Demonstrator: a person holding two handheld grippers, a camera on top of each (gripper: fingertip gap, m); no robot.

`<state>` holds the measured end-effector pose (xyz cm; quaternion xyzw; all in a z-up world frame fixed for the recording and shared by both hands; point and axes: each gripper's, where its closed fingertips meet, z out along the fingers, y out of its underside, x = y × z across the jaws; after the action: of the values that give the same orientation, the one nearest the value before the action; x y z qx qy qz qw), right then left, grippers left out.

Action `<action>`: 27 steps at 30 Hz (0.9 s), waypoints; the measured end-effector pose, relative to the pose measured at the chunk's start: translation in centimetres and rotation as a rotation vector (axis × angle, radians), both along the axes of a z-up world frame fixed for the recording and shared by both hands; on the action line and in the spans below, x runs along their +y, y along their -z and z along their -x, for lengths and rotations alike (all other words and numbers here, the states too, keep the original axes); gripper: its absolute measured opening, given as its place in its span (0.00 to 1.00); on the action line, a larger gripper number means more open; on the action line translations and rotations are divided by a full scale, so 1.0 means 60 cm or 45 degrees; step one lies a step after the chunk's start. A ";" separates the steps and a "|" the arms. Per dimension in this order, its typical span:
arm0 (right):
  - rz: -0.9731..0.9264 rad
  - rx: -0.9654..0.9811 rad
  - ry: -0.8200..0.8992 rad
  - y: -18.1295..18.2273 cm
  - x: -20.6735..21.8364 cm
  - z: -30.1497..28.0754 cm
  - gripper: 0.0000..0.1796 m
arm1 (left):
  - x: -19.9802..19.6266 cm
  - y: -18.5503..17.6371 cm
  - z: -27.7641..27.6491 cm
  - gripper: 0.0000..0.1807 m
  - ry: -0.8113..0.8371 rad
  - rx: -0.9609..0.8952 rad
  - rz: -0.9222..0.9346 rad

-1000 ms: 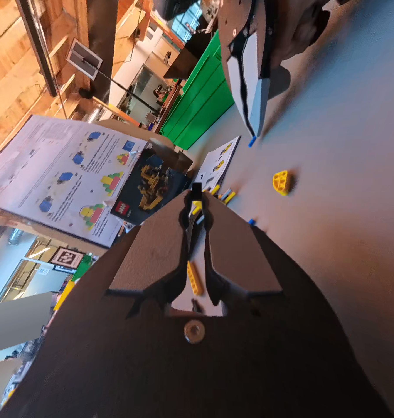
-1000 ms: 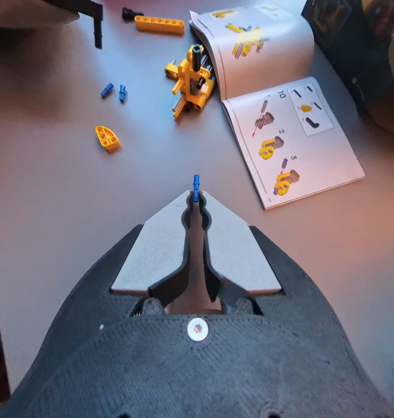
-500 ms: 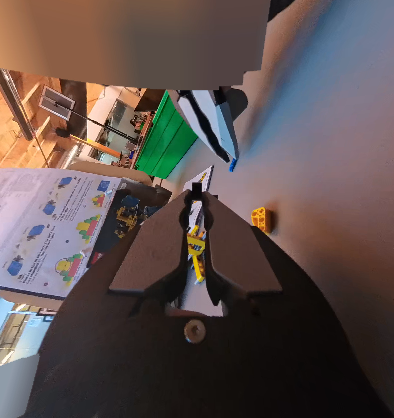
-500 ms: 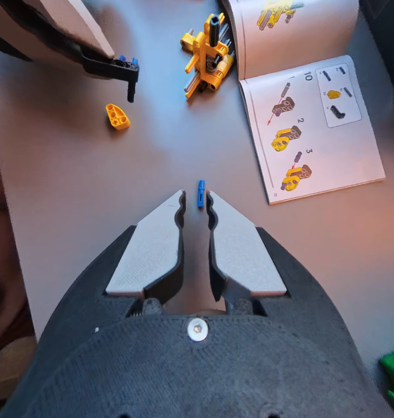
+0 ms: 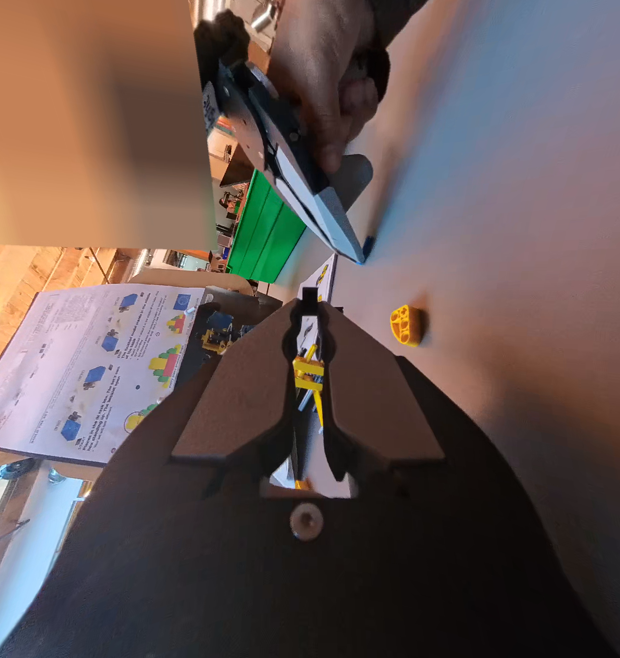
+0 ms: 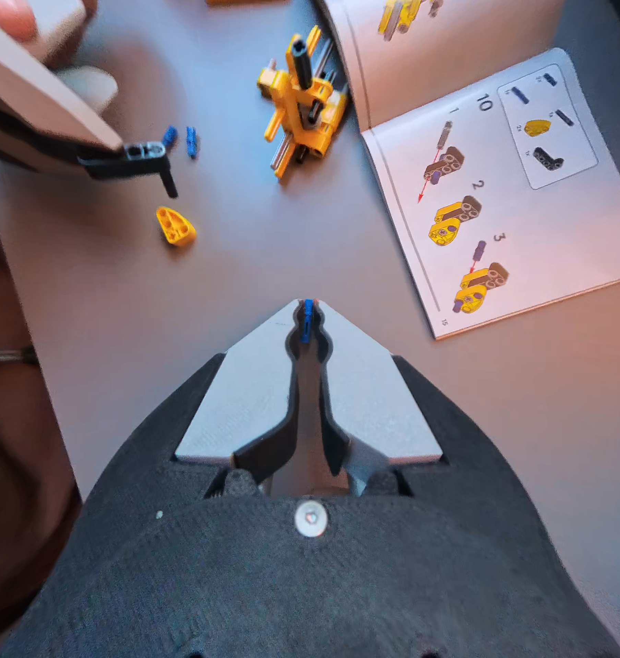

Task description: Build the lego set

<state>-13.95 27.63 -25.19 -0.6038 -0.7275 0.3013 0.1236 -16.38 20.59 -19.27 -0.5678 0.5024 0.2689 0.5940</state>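
Grey desk (image 6: 337, 228) underneath — right gripper (image 6: 307, 313) jaws pinch a small blue plastic pin (image 6: 306, 320); left gripper (image 5: 309, 309) jaws clamp a black L-shaped beam (image 6: 148, 163). Such shallow tip grips could let either piece twist free during mating.

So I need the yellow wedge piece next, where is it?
In the right wrist view the yellow wedge piece lies on the table, left of centre, just below the black L-shaped piece.
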 end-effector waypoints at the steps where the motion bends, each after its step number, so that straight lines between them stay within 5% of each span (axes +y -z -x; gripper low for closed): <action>1: 0.036 0.027 0.023 0.000 -0.001 0.002 0.00 | 0.000 0.000 -0.002 0.03 0.005 0.000 -0.003; 7: 0.004 0.191 -0.039 -0.024 -0.006 0.004 0.09 | 0.001 -0.015 -0.012 0.03 0.058 -0.091 -0.033; 14: 0.483 0.476 -0.530 -0.118 -0.119 0.008 0.14 | -0.006 -0.046 -0.036 0.03 0.172 -0.227 -0.083; 22: 0.995 0.491 -0.763 -0.173 -0.162 -0.024 0.09 | -0.044 -0.096 -0.067 0.03 0.407 -0.445 -0.131; 27: 1.092 0.507 -0.738 -0.186 -0.166 -0.016 0.08 | -0.045 -0.102 -0.063 0.03 0.404 -0.449 -0.156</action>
<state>-12.99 17.66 -14.06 -0.3065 -0.6386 0.7006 -0.0859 -12.61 17.91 -13.18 -0.4828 0.4567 0.0989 0.7406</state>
